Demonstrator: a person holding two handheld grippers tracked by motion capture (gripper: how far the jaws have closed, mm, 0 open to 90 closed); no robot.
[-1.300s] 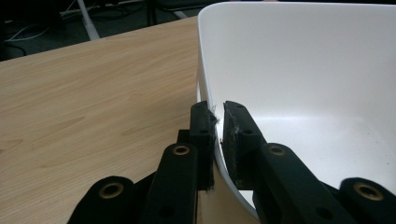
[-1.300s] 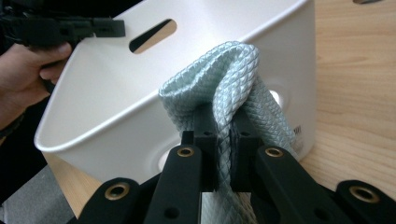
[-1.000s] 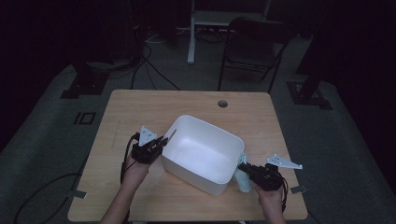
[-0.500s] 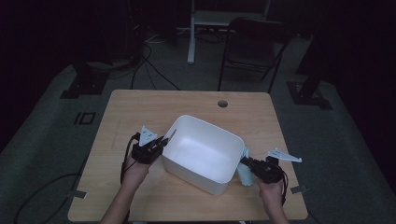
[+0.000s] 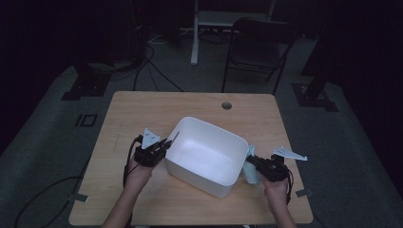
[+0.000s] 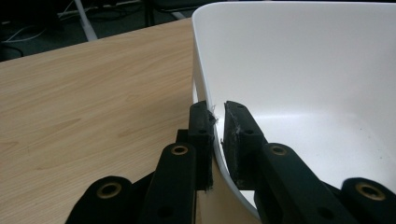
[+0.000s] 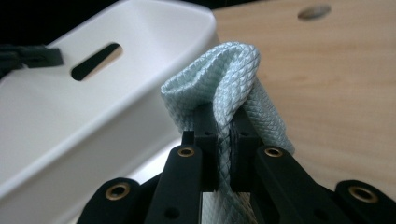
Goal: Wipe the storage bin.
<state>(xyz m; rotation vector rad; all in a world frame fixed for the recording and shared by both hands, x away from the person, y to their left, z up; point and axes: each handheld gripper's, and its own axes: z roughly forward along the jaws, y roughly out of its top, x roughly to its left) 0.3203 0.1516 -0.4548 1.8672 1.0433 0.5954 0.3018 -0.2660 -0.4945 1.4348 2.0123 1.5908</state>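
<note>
A white plastic tub sits askew in the middle of the wooden table. My left gripper is shut on the tub's left rim, one jaw outside the wall and one inside. My right gripper is at the tub's right side, shut on a pale blue woven cloth. The cloth hangs folded over the jaws, right beside the tub's outer wall. The tub's inside looks bare.
A round cable hole is in the table near its far edge. A dark folding chair and a white desk frame stand on the floor beyond. Cables trail across the floor at the far left.
My right hand has shifted a little toward the right with the cloth. The left gripper and the tub have stayed put.
</note>
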